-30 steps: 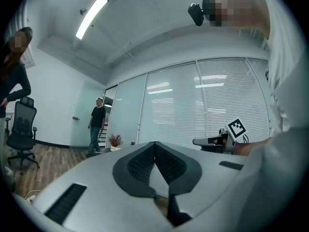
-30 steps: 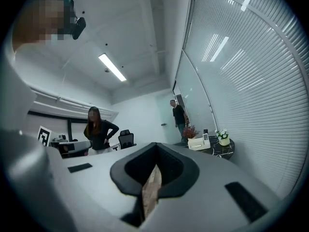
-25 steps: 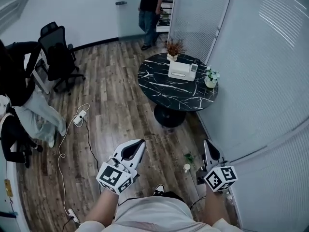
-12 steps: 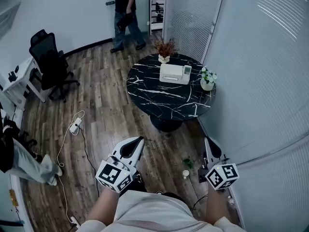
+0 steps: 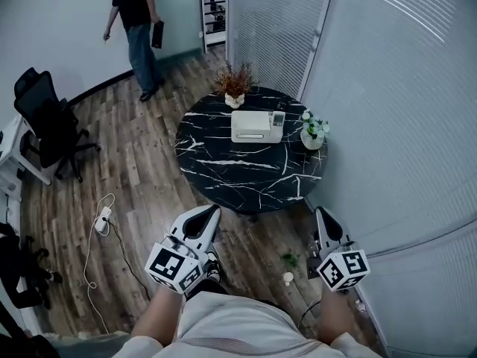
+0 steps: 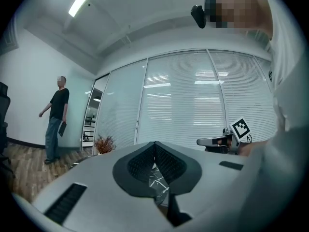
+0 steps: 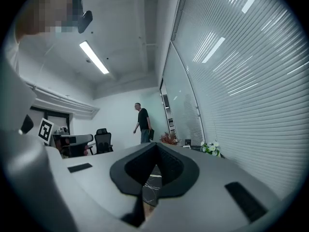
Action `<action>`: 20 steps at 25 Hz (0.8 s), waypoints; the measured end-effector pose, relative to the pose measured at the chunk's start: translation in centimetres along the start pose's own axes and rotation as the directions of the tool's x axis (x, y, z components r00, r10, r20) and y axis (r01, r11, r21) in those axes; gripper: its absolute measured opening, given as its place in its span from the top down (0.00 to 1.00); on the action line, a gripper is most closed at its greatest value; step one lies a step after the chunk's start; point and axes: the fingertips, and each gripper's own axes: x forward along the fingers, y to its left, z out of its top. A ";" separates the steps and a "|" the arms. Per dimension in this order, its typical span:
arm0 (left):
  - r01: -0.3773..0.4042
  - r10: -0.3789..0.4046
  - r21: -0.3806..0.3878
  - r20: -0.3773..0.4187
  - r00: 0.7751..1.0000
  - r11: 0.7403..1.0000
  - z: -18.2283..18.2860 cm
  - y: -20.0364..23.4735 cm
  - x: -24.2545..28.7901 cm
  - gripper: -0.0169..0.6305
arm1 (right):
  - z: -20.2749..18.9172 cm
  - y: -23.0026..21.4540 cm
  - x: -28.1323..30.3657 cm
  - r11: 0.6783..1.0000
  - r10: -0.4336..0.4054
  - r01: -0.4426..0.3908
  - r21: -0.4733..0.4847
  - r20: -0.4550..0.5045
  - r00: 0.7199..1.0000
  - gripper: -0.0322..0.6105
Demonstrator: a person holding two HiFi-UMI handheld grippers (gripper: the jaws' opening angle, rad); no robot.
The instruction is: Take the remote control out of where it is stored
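Both grippers were held out level, low in the head view, well short of the round black marble table [image 5: 223, 171]. The left gripper [image 5: 212, 210] was seen shut, its dark pads met at the tips with nothing caught between them. Only a sliver of marble top could be glimpsed through the gap beneath. The right gripper [image 5: 322, 213] was closed just as tight, and it was empty too.

On the table's far side a white box [image 5: 250, 127] was set. At its right end, touching it, a small pale upright piece with a dark top was made out. By the look of it this was the remote control [image 5: 278, 118], though it was too small for any buttons to be read. Whether it was slotted into the box or merely stood against it could not be told. A pot of dried reddish twigs [image 5: 235, 86] was placed behind the box at the far edge. A white pot of small white flowers [image 5: 312, 132] was set to the remote's right, near the blind-covered glass wall [image 5: 387, 110].

Further back, a person in a dark top and jeans [image 5: 136, 28] was seen standing on the wooden floor [image 5: 149, 170], with something flat and dark held at the side. A black office chair [image 5: 46, 121] was parked at the left, and a power strip with its white cable [image 5: 102, 221] was laid out on the boards.
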 end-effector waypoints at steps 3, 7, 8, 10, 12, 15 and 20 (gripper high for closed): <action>0.020 -0.020 -0.001 -0.012 1.000 1.000 0.6 4.7 2.3 0.96 | 0.7 0.4 4.7 1.000 -0.031 0.031 0.000 -0.008 0.999 0.93; 0.032 -0.032 -0.014 -0.022 0.999 0.999 1.2 11.0 4.7 0.96 | 1.6 1.4 10.9 0.998 -0.056 0.056 -0.011 -0.016 0.998 0.93; 0.036 -0.036 -0.016 -0.025 0.999 0.999 1.3 12.4 5.2 0.96 | 1.7 1.7 12.2 0.998 -0.063 0.063 -0.016 -0.019 0.998 0.93; 0.046 -0.046 -0.020 -0.033 0.998 0.999 1.2 14.6 6.3 0.96 | 1.8 1.9 14.5 0.997 -0.078 0.078 -0.021 -0.024 0.997 0.93; 0.063 -0.064 -0.029 -0.038 0.997 0.998 0.9 16.1 7.2 0.96 | 1.9 1.9 16.2 0.995 -0.094 0.093 -0.022 -0.029 0.995 0.93; 0.077 -0.078 -0.037 -0.041 0.996 0.996 0.4 18.0 8.4 0.96 | 1.7 1.7 18.2 0.993 -0.116 0.115 -0.029 -0.035 0.993 0.93; 0.078 -0.080 -0.048 -0.050 0.996 0.996 0.1 19.4 10.4 0.96 | 1.2 0.3 20.1 0.990 -0.142 0.140 -0.036 -0.057 0.988 0.93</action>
